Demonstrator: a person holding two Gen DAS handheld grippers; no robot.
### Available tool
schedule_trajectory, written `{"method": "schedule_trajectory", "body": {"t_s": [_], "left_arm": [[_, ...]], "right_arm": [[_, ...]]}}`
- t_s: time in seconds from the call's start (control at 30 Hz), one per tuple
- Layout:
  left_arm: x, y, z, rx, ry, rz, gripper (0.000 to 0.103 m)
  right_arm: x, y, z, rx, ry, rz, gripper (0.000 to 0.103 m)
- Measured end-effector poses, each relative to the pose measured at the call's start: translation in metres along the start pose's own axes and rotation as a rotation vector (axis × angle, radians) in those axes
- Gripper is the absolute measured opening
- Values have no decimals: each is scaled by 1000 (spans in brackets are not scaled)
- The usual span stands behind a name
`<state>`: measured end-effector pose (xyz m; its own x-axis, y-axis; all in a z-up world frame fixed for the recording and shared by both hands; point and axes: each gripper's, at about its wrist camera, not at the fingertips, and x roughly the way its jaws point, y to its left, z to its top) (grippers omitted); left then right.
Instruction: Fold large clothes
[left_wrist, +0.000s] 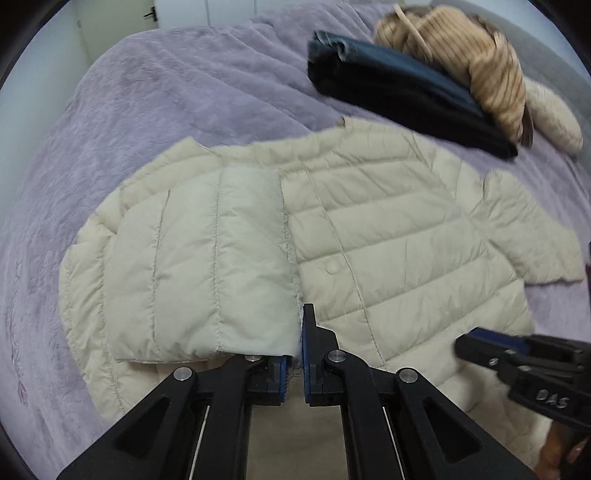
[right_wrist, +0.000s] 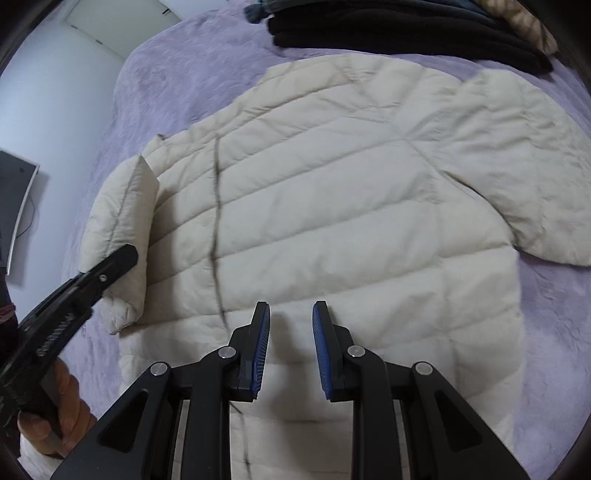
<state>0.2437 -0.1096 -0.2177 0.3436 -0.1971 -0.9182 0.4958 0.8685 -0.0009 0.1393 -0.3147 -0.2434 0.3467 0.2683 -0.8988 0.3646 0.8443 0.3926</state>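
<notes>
We start at the left gripper (left_wrist: 294, 354). Its 2 blue-padded jaws are pressed together, and the cuff end of the folded sleeve (left_wrist: 199, 258) sits right at their tips; we judge they pinch its edge, though the contact itself is partly hidden. This gripper tilts steeply down toward the bed.

The right gripper (right_wrist: 291, 347) also points steeply down. Its jaws stand partly spread with nothing between them, hovering over the lower front of the jacket.

In the right wrist view a hand (right_wrist: 55, 417) grips the handle of the left tool at the lower left corner.

The cream quilted jacket (right_wrist: 351, 206) lies flat, front up, on a lilac blanket (left_wrist: 155, 85). 1 sleeve is already folded across the chest; the other sleeve (right_wrist: 524, 155) lies spread out to the side.

We judge we are at the sleeve-folding step. The next move likely calls for laying this sleeve flat and releasing it, then bringing the free gripper to the outstretched sleeve to fold it inward.

Beyond the jacket, near its collar, sit dark folded clothes (left_wrist: 399, 96) and a tan ribbed garment (left_wrist: 476, 74).
</notes>
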Motion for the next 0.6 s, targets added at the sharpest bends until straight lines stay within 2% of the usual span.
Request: {"method": "schedule_trajectory", "body": {"t_s": [0.13, 0.33, 0.37, 0.4, 0.43, 0.5, 0.6], "left_arm": [[13, -23, -9, 75, 23, 80, 6], [-6, -20, -19, 87, 20, 77, 8], [-10, -19, -21, 85, 18, 81, 15], [-12, -17, -20, 79, 16, 79, 62], [-16, -14, -21, 70, 8, 87, 103], [-28, -12, -25, 76, -50, 114, 102], [-38, -3, -29, 53, -38, 85, 102]], "right_arm": [[2, -26, -4, 31, 2, 9, 26], [12, -33, -14, 48, 12, 47, 27], [12, -33, -14, 49, 13, 52, 29], [13, -29, -13, 47, 13, 56, 33], [11, -30, -15, 41, 14, 59, 34], [9, -28, -17, 26, 16, 56, 39], [8, -19, -15, 4, 23, 36, 43]]}}
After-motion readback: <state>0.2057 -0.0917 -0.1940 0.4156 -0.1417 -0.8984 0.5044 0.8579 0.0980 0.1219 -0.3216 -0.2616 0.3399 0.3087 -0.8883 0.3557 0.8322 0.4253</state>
